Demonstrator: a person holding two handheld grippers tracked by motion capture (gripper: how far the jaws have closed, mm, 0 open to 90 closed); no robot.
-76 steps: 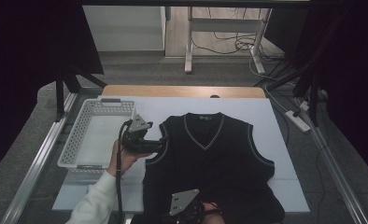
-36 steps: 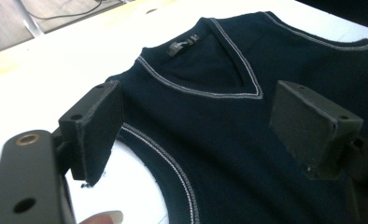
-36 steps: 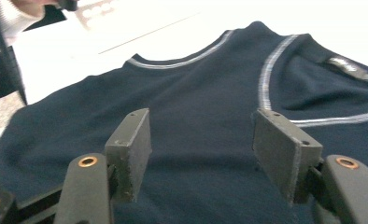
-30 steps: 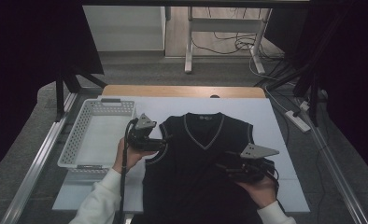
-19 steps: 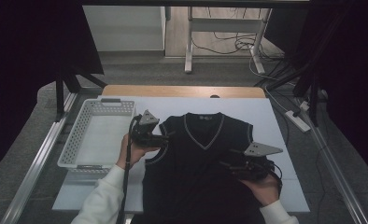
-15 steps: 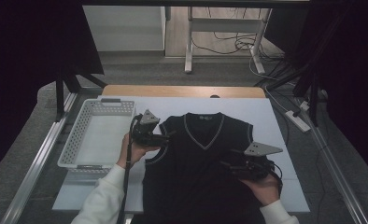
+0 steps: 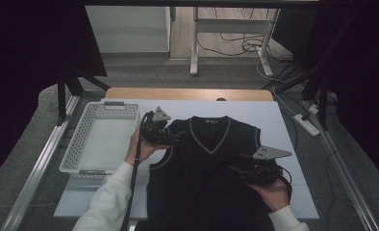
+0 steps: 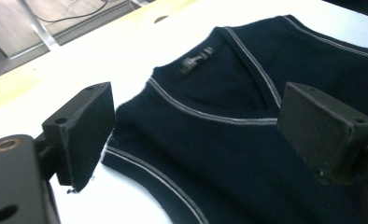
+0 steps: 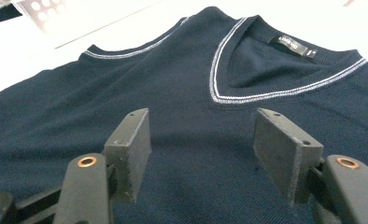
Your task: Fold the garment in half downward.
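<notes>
Both tongs are out over the vest (image 7: 209, 168). Left tongs (image 7: 170, 137) sit at its left shoulder, and their jaws have just been opening: in the left gripper view the two black blocks stand wide apart, with the shoulder edge lying under the gap and nothing pinched. Right tongs (image 7: 235, 169) hover over the vest's right side, near the armhole; in the right gripper view their jaws stand parted over the dark knit, and I see no fabric caught between them.

Each jaw is a matt black, squared block with small screw holes, and a grey three-cornered plate rides on top of each tool.

Spread flat, front up, the vest is a sleeveless V-neck in dark navy, a fine, slightly fuzzy knit. A thin pale stripe runs round the V of the neck and along the armholes, and a small dark label sits inside the back of the neck. It lies in the middle of the worktop (image 7: 274, 113), neck towards the far edge, hem towards me, on a white sheet; a strip of bare wood shows along the far side.

Left of the vest stands a white plastic basket (image 7: 74, 154), rectangular, with perforated walls; I see nothing in it.
</notes>
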